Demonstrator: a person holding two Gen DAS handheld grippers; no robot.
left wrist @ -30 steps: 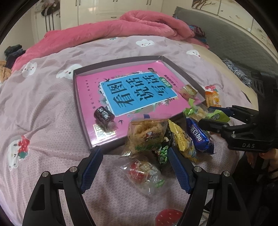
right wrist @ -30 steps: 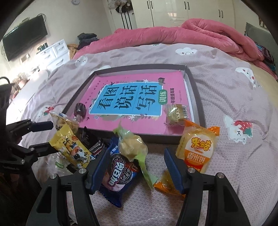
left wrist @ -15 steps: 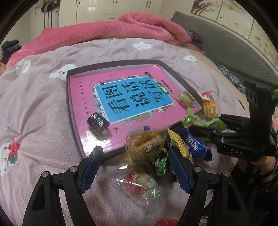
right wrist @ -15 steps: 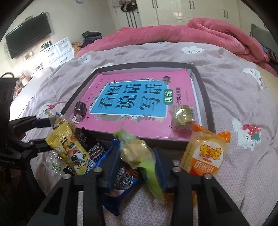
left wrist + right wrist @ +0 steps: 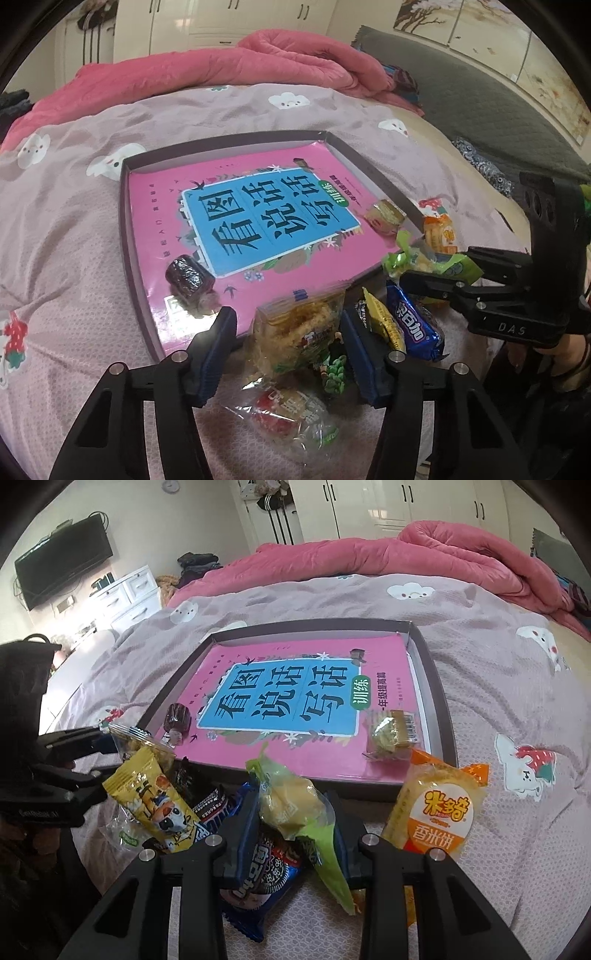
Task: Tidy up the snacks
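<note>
Green-wrapped snack [image 5: 295, 805] sat clenched in right gripper [image 5: 293, 825], just in front of tray [image 5: 439, 716]. Left gripper [image 5: 288, 343] was closing around clear cracker pack [image 5: 299, 332] by tray's near edge, pads not pressing yet.

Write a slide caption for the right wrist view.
Right gripper shut on a green snack pack, tray with pink book beyond.
</note>
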